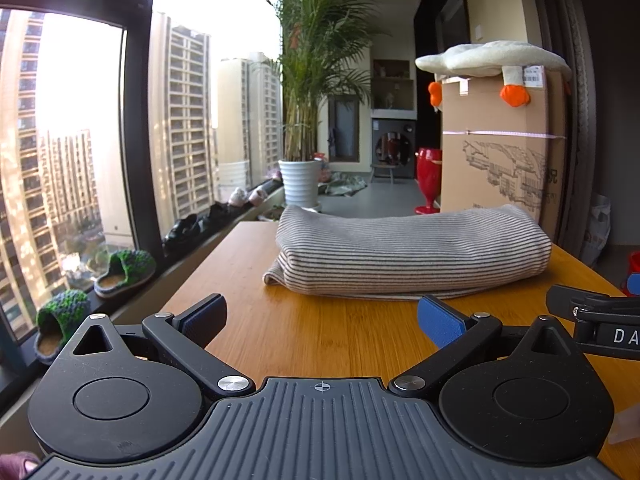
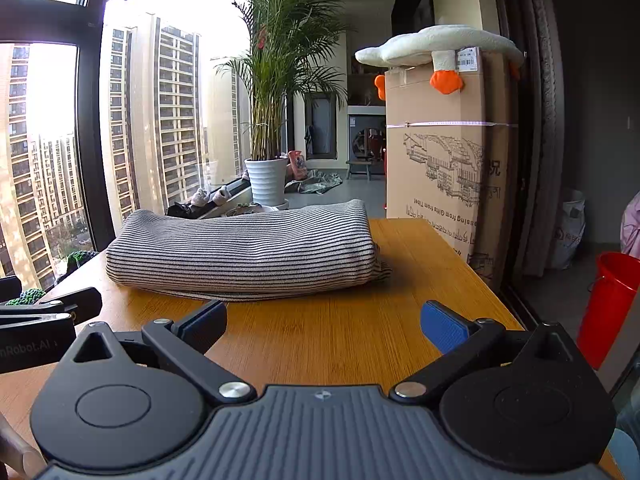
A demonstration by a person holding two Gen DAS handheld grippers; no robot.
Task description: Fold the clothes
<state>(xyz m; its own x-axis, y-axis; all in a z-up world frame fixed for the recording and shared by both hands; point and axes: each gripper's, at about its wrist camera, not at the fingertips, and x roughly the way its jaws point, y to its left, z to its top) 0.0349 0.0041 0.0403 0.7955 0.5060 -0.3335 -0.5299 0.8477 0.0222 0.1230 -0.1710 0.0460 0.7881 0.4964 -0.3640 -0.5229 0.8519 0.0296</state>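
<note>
Wooden table (image 1: 320, 332) | folded striped garment (image 1: 408, 252) mid-table | both grippers' fingers spread, empty

Low, side-by-side views (shared garment (image 1: 408, 252))

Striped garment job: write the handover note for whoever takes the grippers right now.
Left gripper: open, empty, above the wooden table, short of the cloth.
Right gripper: open, empty, alongside the left.
Striped garment: lies as a folded bundle toward the table's far edge, touched by neither gripper.
Done: the garment looks folded.
Left: one corner sticks out at its end; tuck it if wanted. No other clothes show on the table.
</note>
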